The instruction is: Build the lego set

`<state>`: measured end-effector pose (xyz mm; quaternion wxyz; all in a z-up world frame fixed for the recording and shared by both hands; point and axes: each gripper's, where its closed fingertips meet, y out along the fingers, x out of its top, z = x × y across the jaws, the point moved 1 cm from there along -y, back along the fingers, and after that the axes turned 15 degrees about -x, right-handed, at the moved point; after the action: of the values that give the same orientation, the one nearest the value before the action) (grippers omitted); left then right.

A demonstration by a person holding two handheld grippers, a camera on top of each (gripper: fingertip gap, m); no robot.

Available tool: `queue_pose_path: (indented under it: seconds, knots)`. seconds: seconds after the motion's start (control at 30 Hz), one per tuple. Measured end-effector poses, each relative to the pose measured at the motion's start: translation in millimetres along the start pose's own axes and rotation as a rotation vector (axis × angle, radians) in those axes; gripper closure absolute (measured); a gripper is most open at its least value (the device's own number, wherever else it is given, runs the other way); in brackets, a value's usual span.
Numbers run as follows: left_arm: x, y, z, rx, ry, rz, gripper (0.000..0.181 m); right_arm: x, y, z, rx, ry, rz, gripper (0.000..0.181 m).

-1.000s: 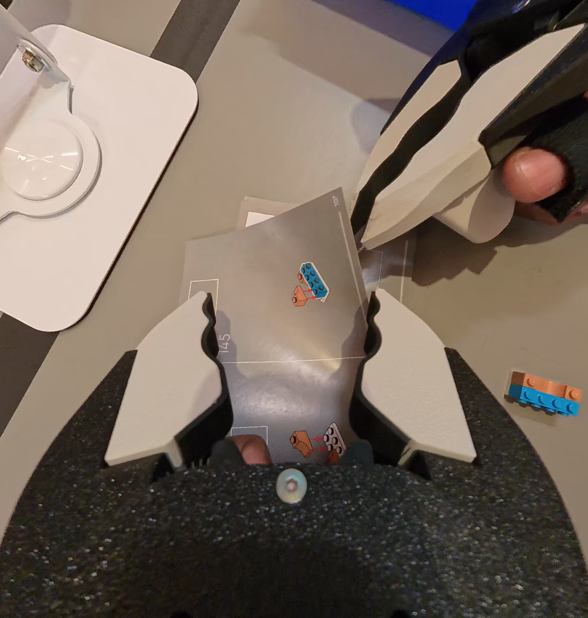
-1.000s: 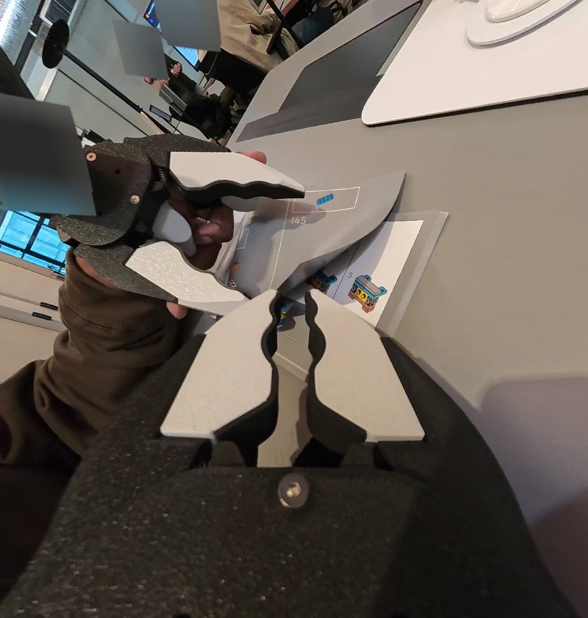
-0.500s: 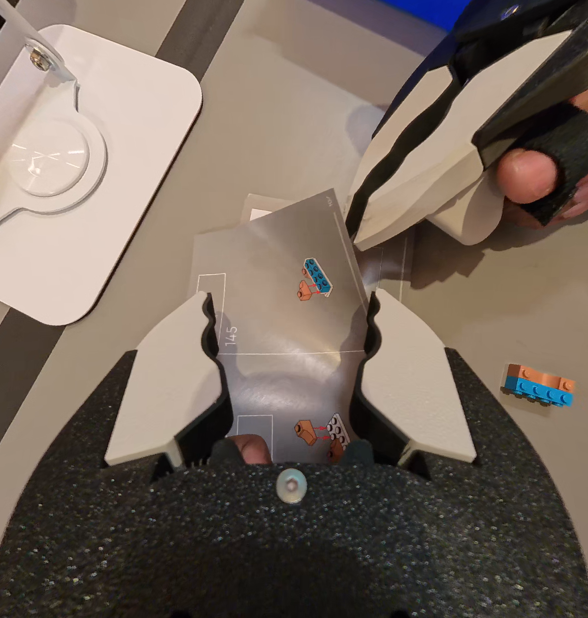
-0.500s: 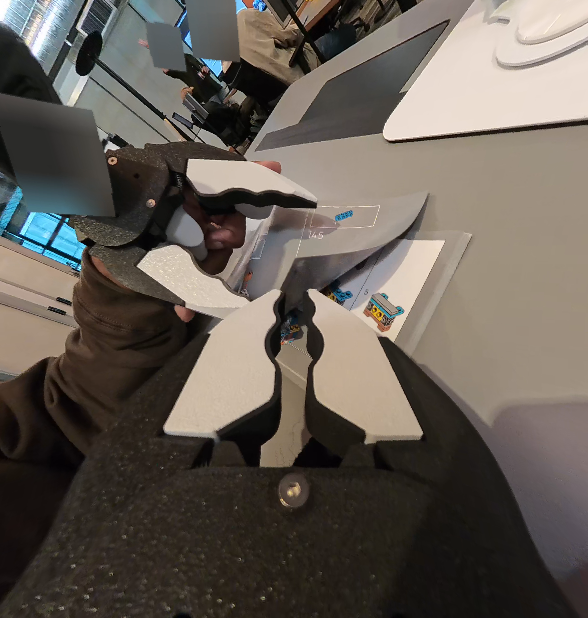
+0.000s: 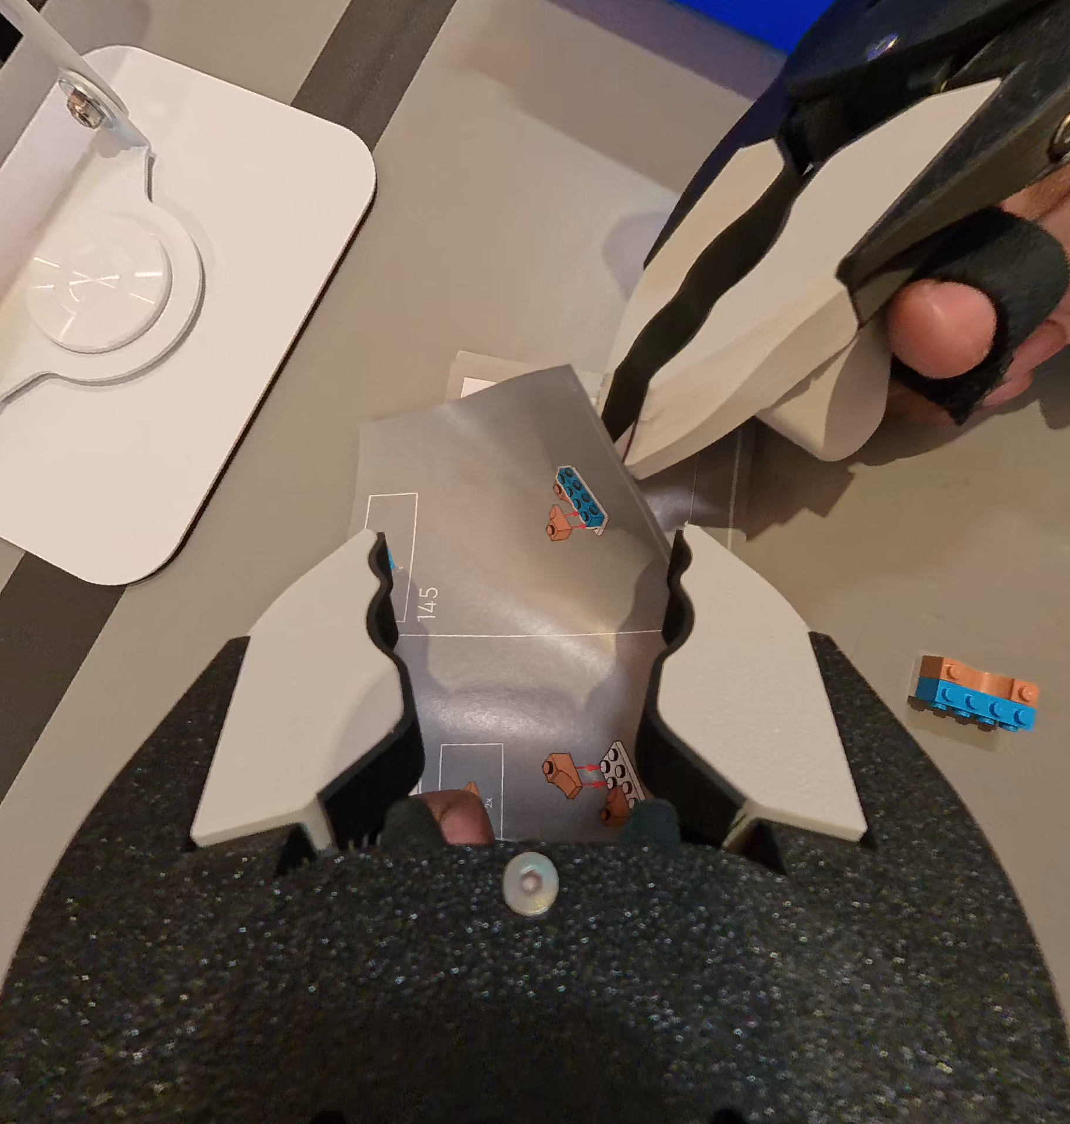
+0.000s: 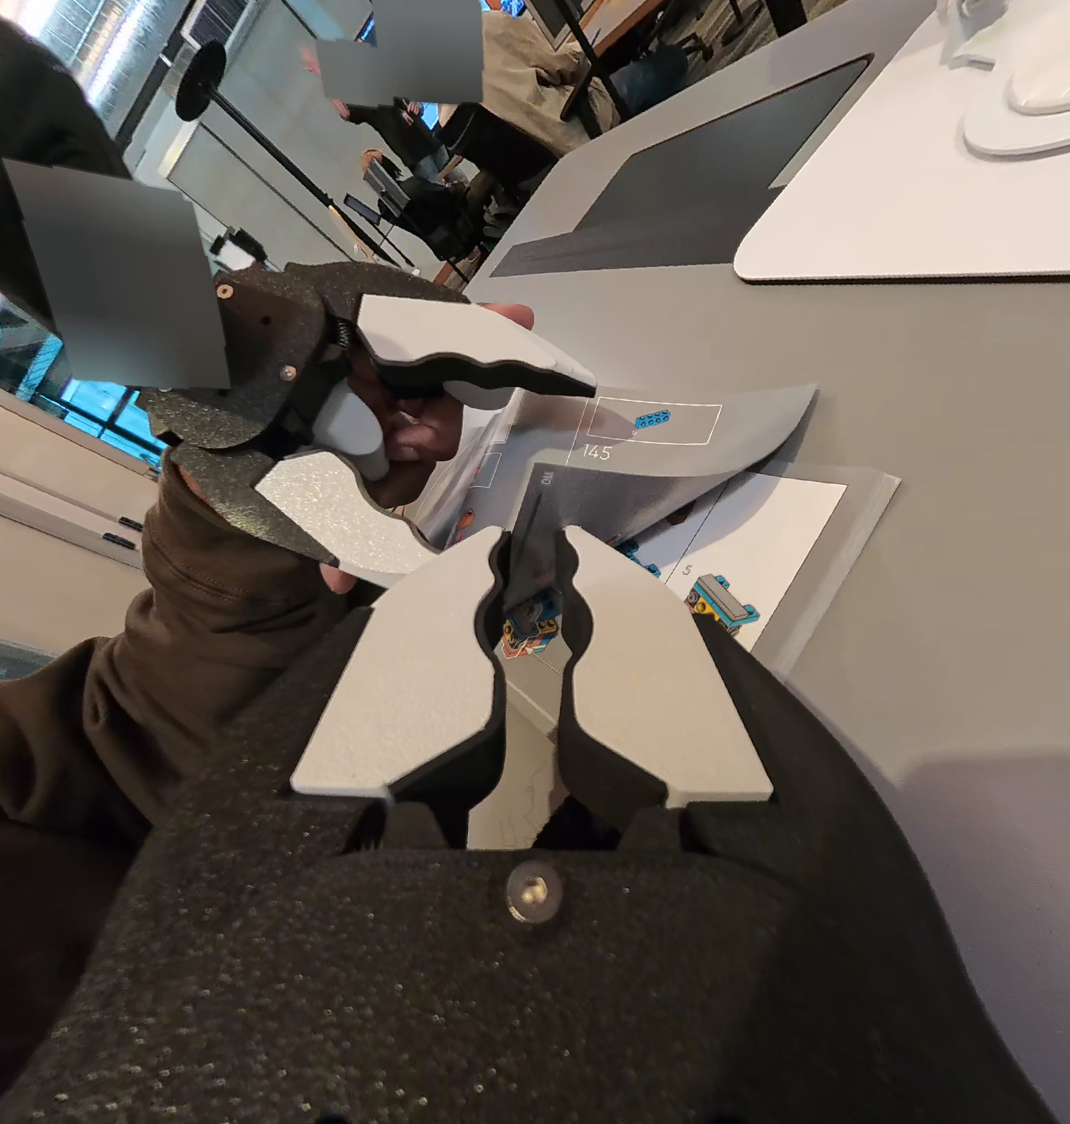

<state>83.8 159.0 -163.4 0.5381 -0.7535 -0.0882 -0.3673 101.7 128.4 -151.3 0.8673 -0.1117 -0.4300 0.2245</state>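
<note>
The instruction booklet [image 6: 812, 517] lies open on the grey table. One grey page [image 5: 520, 608] curls up between the fingers of my left gripper [image 5: 526, 541], which is wide open; a person's fingertips show behind it. In the right wrist view the left gripper [image 6: 514, 468] hovers over that page [image 6: 672, 450]. My right gripper [image 6: 532, 535] is open only a narrow gap, with a dark page edge standing between its fingertips. It also shows in the left wrist view [image 5: 626, 438], at the page's far right corner. A small blue and orange lego assembly [image 5: 976, 693] lies to the right.
A white board with a round lens fitting [image 5: 185, 304] lies on the table to the far left, and shows in the right wrist view [image 6: 915, 201]. A dark strip [image 6: 672, 201] runs beside it. People and desks stand beyond the table edge. Left and right tips are no more than a few centimetres apart.
My right gripper has moved in toward the lifted page, and a page edge now stands between its fingers. The left gripper stays open over the page.
</note>
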Motion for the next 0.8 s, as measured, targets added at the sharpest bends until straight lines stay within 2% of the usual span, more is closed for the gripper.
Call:
queue_pose_path:
  seconds: [0.63,0.8]
  knots:
    - [-4.0,-6.1,7.1,0.014,-0.021,-0.004,0.094,0.2,-1.6,-4.2,-0.017,0.019,0.002,0.173]
    - [2.5,-4.9,0.9,-0.038,-0.024,-0.056,0.094,0.5,-4.1,-2.0,0.007,0.023,-0.002,0.174]
